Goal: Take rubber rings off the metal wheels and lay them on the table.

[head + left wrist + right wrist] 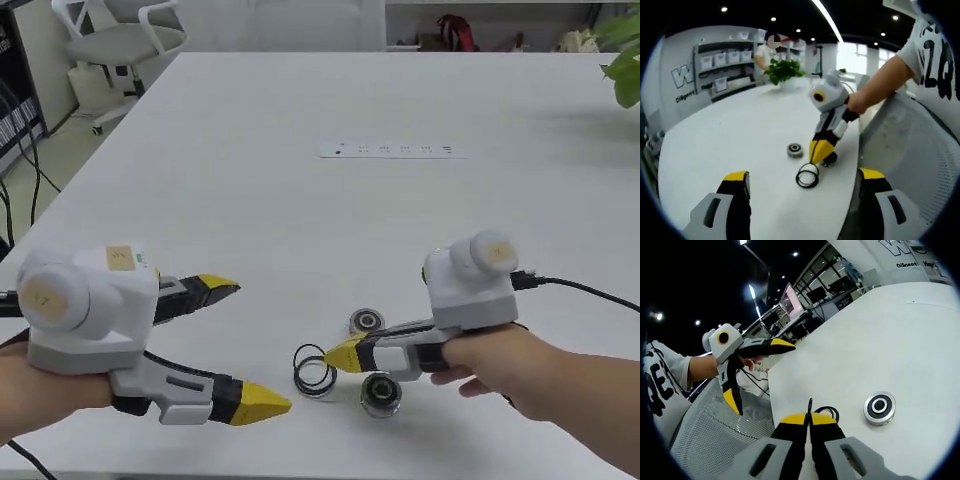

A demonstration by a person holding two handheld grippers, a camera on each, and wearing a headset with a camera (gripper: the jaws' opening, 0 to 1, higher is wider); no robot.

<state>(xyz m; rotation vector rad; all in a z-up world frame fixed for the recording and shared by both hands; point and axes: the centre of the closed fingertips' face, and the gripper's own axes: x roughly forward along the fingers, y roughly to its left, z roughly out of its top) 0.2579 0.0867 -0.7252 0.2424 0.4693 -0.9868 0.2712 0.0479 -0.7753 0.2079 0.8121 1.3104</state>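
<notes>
Wide open and empty, the left gripper (pixel 240 344) hangs well to the left, whereas the right gripper (pixel 345 355), jaws closed on a rubber ring (pixel 810 406), points tip-down at the loose rings (pixel 313 372) lying on the table (pixel 300 200) just left of the nearer metal wheel (pixel 381 392), so the release looks to be its job.

1. My head view is bright and even. Soft overhead light falls on the white counter (pixel 300 200) with no hard glare.
2. I see only faint, short shadows there, under the right gripper (pixel 335 358) and beside the rubber rings (pixel 314 372).
3. Both gripper views bend hard toward their edges, so straight lines curve.
4. Their ceilings are dark, and the spot lights (pixel 723 9) and a strip light (pixel 827 20) burn white.
5. The left gripper view looks soft, and its window (pixel 855 57) blows out.
</notes>
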